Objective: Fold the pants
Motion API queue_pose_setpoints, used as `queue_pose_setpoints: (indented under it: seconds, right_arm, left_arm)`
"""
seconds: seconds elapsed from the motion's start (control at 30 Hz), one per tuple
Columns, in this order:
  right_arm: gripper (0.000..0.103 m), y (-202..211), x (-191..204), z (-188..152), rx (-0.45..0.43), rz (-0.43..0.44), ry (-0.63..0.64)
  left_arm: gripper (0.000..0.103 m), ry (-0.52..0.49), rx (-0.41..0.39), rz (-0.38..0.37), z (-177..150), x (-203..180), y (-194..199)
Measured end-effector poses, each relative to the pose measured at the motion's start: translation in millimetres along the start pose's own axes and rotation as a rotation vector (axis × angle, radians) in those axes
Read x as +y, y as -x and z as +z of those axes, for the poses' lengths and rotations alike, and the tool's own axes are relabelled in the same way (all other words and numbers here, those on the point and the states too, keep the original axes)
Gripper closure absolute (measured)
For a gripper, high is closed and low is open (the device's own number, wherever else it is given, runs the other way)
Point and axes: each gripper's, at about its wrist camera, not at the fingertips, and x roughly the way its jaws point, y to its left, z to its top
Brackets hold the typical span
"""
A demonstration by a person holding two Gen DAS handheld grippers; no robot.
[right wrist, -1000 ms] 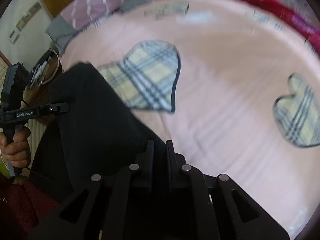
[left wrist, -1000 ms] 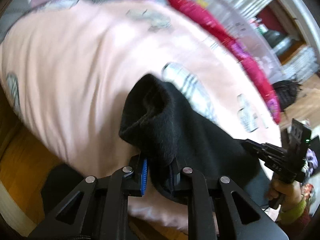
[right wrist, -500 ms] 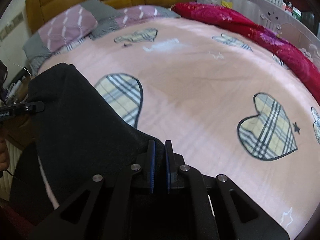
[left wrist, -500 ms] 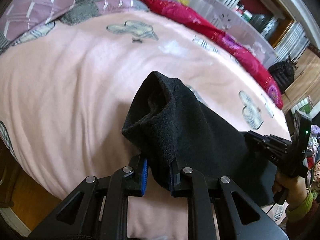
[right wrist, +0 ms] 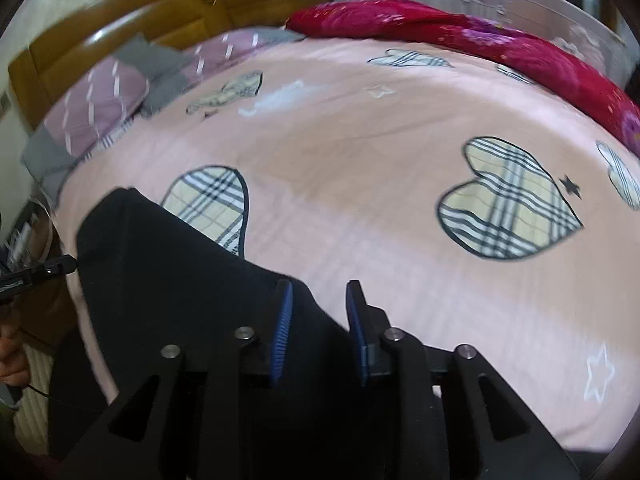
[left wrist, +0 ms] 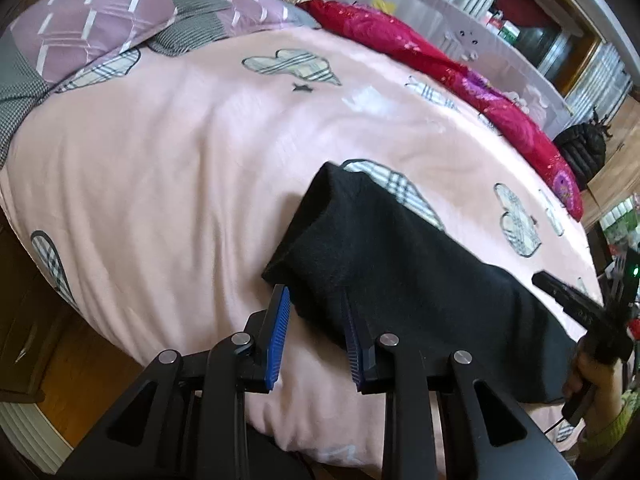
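Black fleecy pants [left wrist: 404, 280] lie along the near edge of the pink heart-print bedspread [left wrist: 160, 184], partly hanging off it. My left gripper [left wrist: 316, 328] has just been opening; cloth still sits between the jaws, not pinched. My right gripper [right wrist: 320, 328] likewise just opened, fabric edge between, prob. released tho the view's blurry. Pants look soft, thick, floppy, light, non-slip. I'd grab at hem/waistband corners, both layers.

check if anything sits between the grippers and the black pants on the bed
Nothing visible does. The left gripper and right gripper have just been opening, and the black pants lie right at their fingertips on the pink bedspread.
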Motion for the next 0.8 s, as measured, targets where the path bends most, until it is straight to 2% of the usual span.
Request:
queue_pose_setpoints:
  seconds: [0.13, 0.23, 0.33, 0.43, 0.7, 0.8]
  right_arm:
    - [0.065, 28.0, -10.6, -17.2, -0.025, 0.009, -0.05]
    - [0.062, 50.4, -17.7, -37.4, -0.042, 0.007, -0.085]
    - [0.058, 69.8, -24.9, -59.9, -0.05, -0.002, -0.118]
    - [0.056, 85.3, -33.0, -80.1, -0.055, -0.015, -0.148]
    - [0.055, 125.1, -69.7, -137.7, -0.059, -0.071, -0.281]
    - [0.055, 136.5, -80.3, -154.2, -0.061, -0.109, -0.309]
  left_arm:
    - [0.073, -0.047, -0.001, -0.025, -1.3, -19.1, 11.2]
    - [0.067, -0.085, 0.012, -0.049, -4.8, -41.0, 11.5]
    - [0.066, -0.151, 0.041, -0.078, -11.3, -70.7, 6.3]
    - [0.059, -0.215, 0.07, -0.098, -18.1, -99.1, -1.7]
    - [0.058, -0.383, 0.145, -0.171, -41.2, -175.8, -16.8]
    - [0.056, -0.44, 0.162, -0.177, -48.7, -199.2, -20.4]
